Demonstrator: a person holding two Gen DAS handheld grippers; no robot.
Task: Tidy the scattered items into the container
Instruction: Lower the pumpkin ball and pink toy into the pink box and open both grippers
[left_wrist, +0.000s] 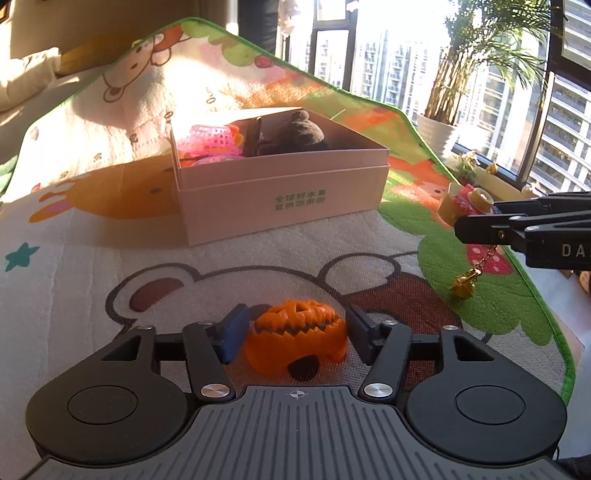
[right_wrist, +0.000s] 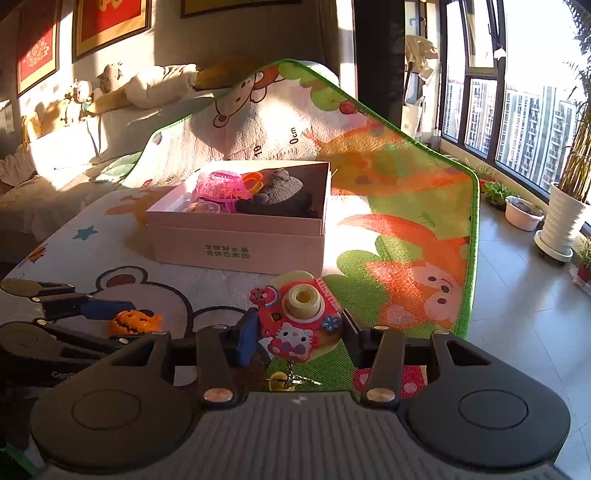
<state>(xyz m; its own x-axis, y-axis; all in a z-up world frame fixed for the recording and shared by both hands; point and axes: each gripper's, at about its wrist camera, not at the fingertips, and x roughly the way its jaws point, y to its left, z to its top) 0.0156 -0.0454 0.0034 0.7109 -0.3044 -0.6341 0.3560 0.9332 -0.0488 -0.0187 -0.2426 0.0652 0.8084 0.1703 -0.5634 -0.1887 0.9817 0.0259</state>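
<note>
Ridged orange pumpkin (left_wrist: 300, 334), cardboard box (left_wrist: 284, 192)

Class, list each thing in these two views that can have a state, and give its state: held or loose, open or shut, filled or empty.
left gripper: closed on the pumpkin
pumpkin toy: gripped, still on the mat
right gripper: closed on the camera
toy camera: gripped, bell chain dangling
box: open, partly filled
pink basket: inside the box
dark plush: inside the box
</note>
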